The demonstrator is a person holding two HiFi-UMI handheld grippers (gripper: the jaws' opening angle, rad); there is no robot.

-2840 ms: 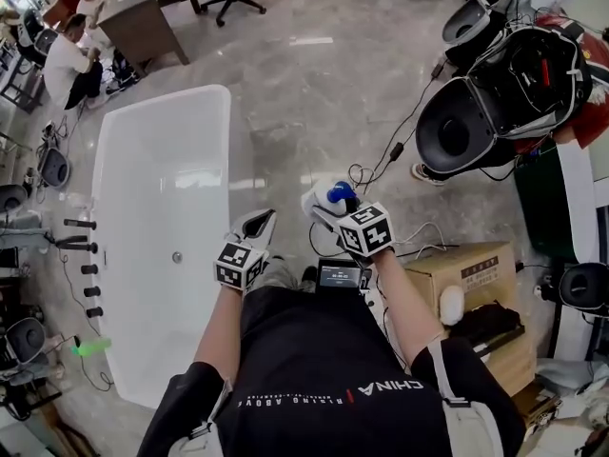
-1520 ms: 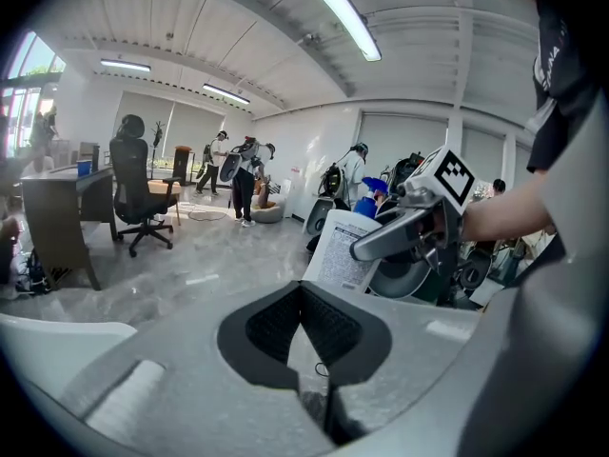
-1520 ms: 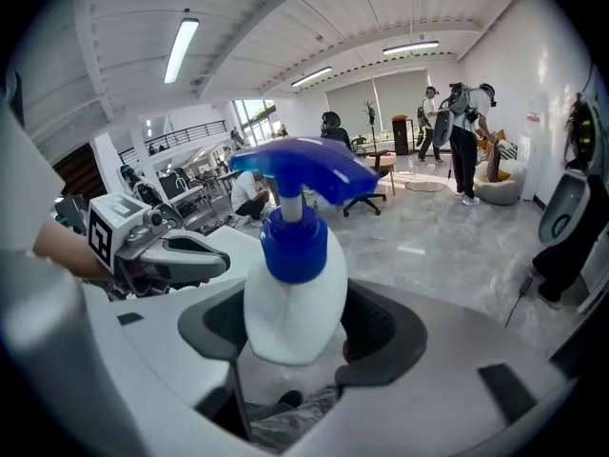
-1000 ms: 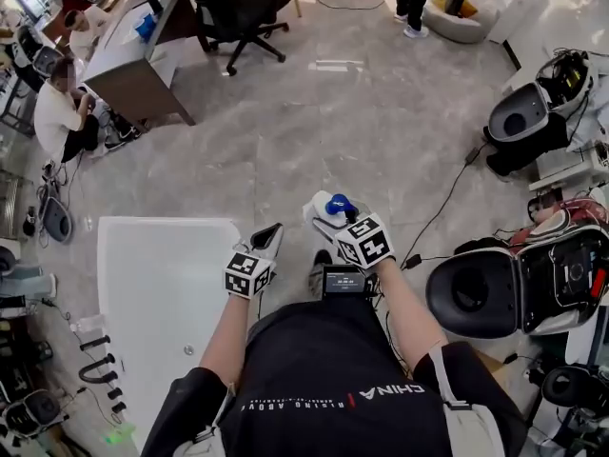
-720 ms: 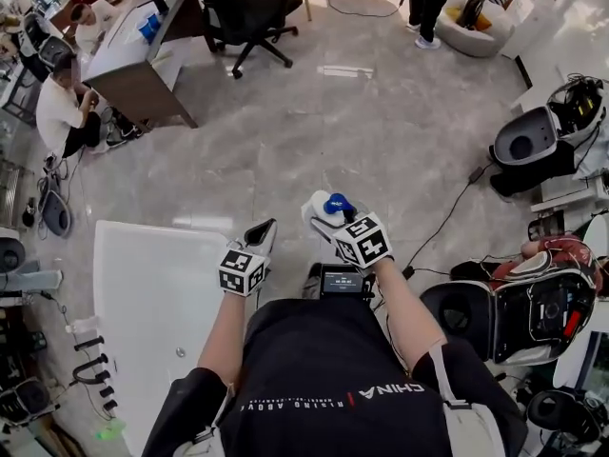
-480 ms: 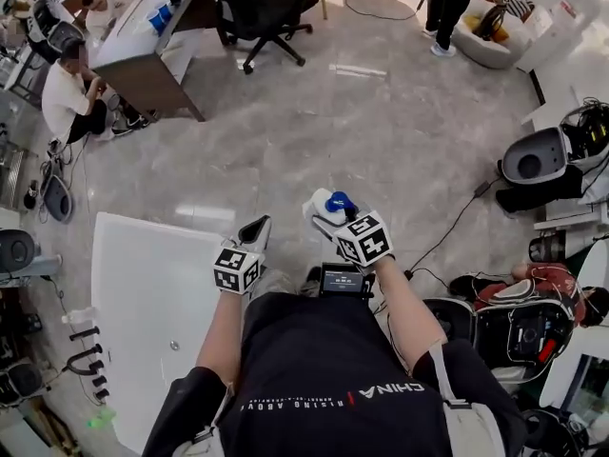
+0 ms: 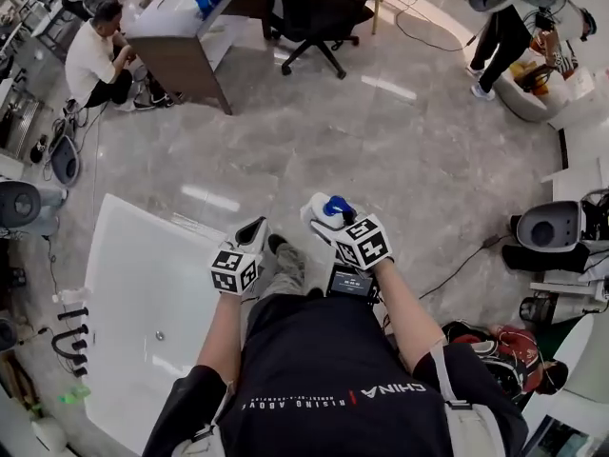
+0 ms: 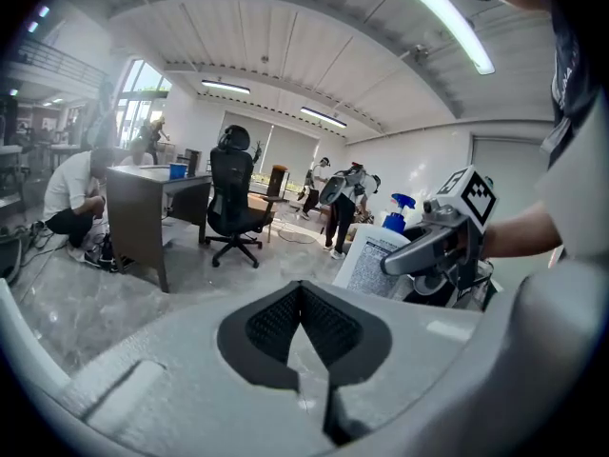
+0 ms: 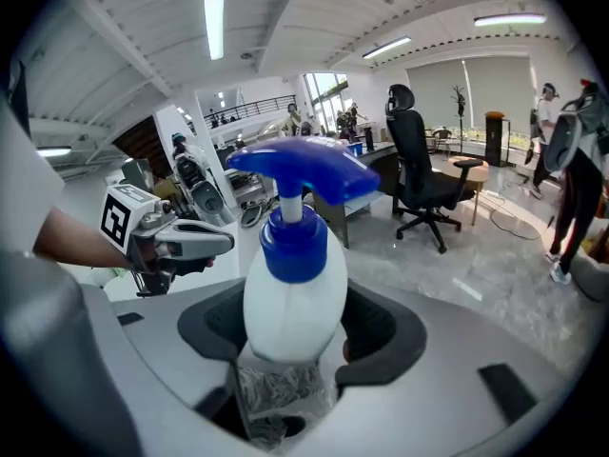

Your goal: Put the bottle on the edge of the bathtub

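Observation:
A white spray bottle (image 7: 324, 215) with a blue trigger top stands upright between the jaws of my right gripper (image 7: 330, 222), which is shut on its body. The right gripper view shows the bottle (image 9: 285, 284) filling the middle, with the pads (image 9: 376, 327) pressed on both its sides. My left gripper (image 7: 253, 235) hangs beside it at about the same height, shut with nothing in it; its dark pads (image 8: 328, 327) meet at the tip. The white bathtub (image 7: 114, 255) lies on the floor to the lower left, its near rim just left of the left gripper.
Black tap fittings (image 7: 68, 336) stand along the tub's left side. A desk (image 7: 190, 27) with blue cups, a black office chair (image 7: 319, 8) and a crouching person (image 7: 90, 60) are beyond. A person (image 7: 500, 36) stands far right. Fixtures (image 7: 552, 227) and a cable (image 7: 466, 260) lie at right.
The head view has swung round, so the tub now lies further forward at my left and the desk and chair are nearer. Both grippers keep their pose; the bottle stays held.

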